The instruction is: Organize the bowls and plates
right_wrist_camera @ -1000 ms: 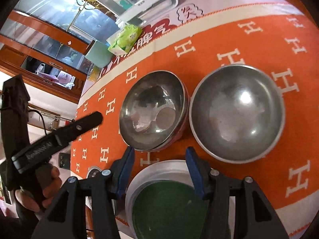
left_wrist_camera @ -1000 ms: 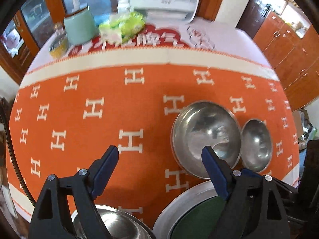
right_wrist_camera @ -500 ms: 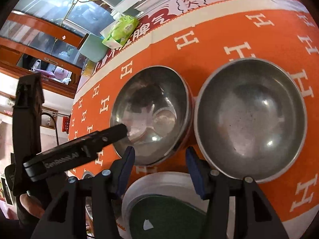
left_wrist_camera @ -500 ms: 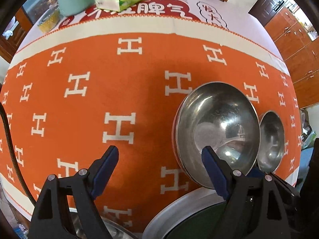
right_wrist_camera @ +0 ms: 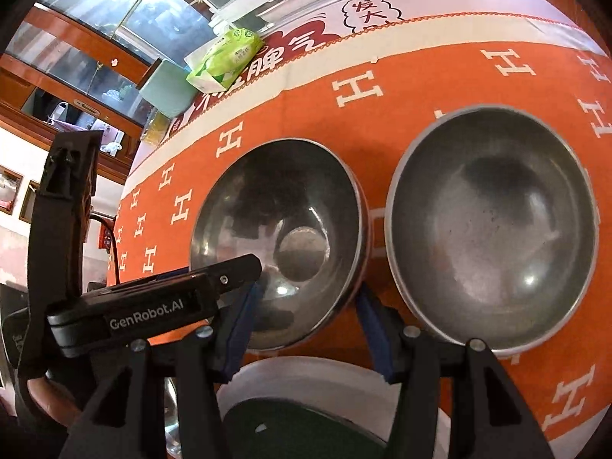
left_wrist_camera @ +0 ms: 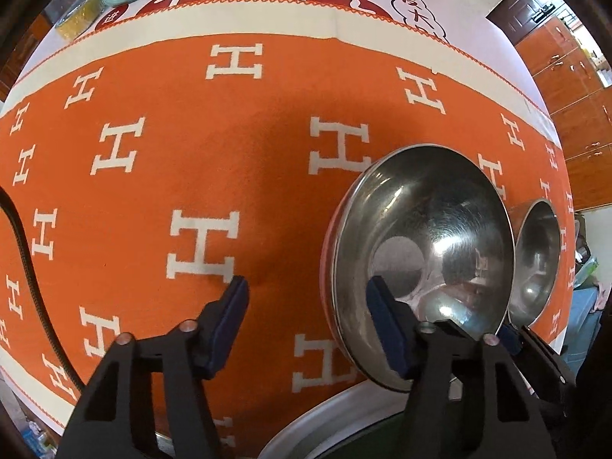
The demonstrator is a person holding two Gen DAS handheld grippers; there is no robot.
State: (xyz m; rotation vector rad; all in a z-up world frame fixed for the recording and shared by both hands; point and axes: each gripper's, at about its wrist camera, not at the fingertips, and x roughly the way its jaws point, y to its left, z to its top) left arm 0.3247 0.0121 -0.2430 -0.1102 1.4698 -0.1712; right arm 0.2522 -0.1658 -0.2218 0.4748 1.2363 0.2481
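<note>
Landmark: the left steel bowl (left_wrist_camera: 424,260), mouth up on the orange cloth (left_wrist_camera: 229,160). It is round, so no long axis; the opening faces straight up, and the flat base disc shows inside, off-centre.

Left gripper (left_wrist_camera: 306,325): points steeply down at the near-left edge of that bowl. Jaws closing. One blue pad (left_wrist_camera: 386,325) lies inside the bowl over the near wall; the other pad is outside, over the bare cloth to the left. The bowl's rim sits between them, but there is a clear gap on the outer side. Contact on the inner side cannot be told.

Right gripper (right_wrist_camera: 306,325): jaws spread partway, nothing pinched. It hovers over the near rim of the same bowl, fingers straddling the bowl's near edge from above; the left gripper's black body crosses in front on the left, held by a hand (right_wrist_camera: 49,401).

Second steel bowl (right_wrist_camera: 493,229): just right of the landmark bowl, rims nearly touching, also mouth up.

Plate (right_wrist_camera: 325,386), white rim with dark green centre: just on the near side of the landmark bowl, lying flat, partly hidden by the right gripper.

Tissue pack (right_wrist_camera: 225,57): well beyond the landmark bowl, at the cloth's far edge.
</note>
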